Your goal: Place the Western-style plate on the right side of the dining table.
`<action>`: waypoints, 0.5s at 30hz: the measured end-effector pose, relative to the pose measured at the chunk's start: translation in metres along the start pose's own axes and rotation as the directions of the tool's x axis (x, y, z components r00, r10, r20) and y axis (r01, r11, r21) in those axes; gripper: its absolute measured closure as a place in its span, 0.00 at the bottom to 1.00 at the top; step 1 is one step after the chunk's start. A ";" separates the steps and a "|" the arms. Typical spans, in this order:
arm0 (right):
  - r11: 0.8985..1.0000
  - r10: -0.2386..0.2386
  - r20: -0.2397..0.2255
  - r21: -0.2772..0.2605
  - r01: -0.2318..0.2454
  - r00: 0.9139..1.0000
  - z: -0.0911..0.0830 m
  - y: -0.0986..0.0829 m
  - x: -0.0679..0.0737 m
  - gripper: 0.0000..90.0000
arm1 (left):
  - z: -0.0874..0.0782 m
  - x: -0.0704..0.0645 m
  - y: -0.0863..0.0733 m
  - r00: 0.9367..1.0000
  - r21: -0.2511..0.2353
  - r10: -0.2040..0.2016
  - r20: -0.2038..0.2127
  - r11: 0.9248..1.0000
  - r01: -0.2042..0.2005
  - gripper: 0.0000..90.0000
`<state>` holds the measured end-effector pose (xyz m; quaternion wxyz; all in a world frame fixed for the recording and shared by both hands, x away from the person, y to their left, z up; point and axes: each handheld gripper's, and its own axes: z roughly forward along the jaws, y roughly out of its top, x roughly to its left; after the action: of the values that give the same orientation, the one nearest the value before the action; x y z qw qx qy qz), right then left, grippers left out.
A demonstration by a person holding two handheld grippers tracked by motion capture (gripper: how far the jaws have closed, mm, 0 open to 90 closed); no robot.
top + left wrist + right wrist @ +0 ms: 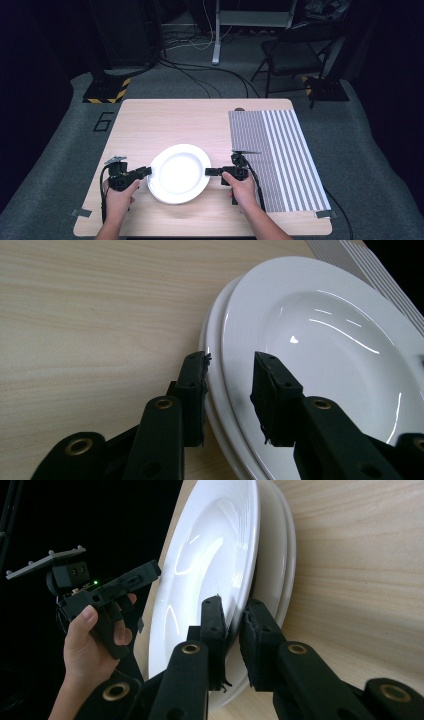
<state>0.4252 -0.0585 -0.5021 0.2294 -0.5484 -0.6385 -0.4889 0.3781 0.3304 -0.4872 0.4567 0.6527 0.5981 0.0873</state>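
Two white plates lie stacked on the wooden table (pixel 165 120). The top plate (pixel 179 170) (pixel 320 340) (pixel 210 555) sits slightly off the lower plate (pixel 169 198) (pixel 212 340) (pixel 281 555). My left gripper (pixel 148 171) (pixel 231 365) is at the stack's left rim, open, its jaws straddling the top plate's rim with a gap. My right gripper (pixel 206 171) (pixel 234 605) is at the right rim, shut on the top plate's edge, which stands a little apart from the lower plate there. In the right gripper view, the left gripper (pixel 150 574) shows across the plates in a hand.
A grey and white striped placemat (pixel 280 155) covers the table's right side, just right of my right hand. Bare wood stretches behind the plates. Tape tabs (pixel 81 212) mark the near corners. A folding chair (pixel 295 50) and cables stand on the floor beyond.
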 end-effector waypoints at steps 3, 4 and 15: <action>1.000 -0.016 0.006 -0.004 0.016 1.000 -0.003 0.001 0.001 0.90 | -0.001 -0.002 0.001 1.000 -0.012 0.008 0.001 1.000 -0.008 0.72; 1.000 -0.018 0.009 -0.006 0.018 1.000 -0.004 0.002 0.002 0.90 | -0.001 -0.002 0.001 1.000 -0.007 0.014 0.009 1.000 -0.014 0.72; 0.998 -0.067 0.020 -0.009 0.067 0.998 -0.012 0.003 0.005 0.90 | 0.007 -0.010 0.002 0.999 0.006 0.026 0.040 1.000 -0.027 0.70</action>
<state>0.4233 -0.0672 -0.4918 0.2038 -0.5327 -0.6562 -0.4940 0.3811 0.3186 -0.4858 0.4655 0.6636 0.5804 0.0782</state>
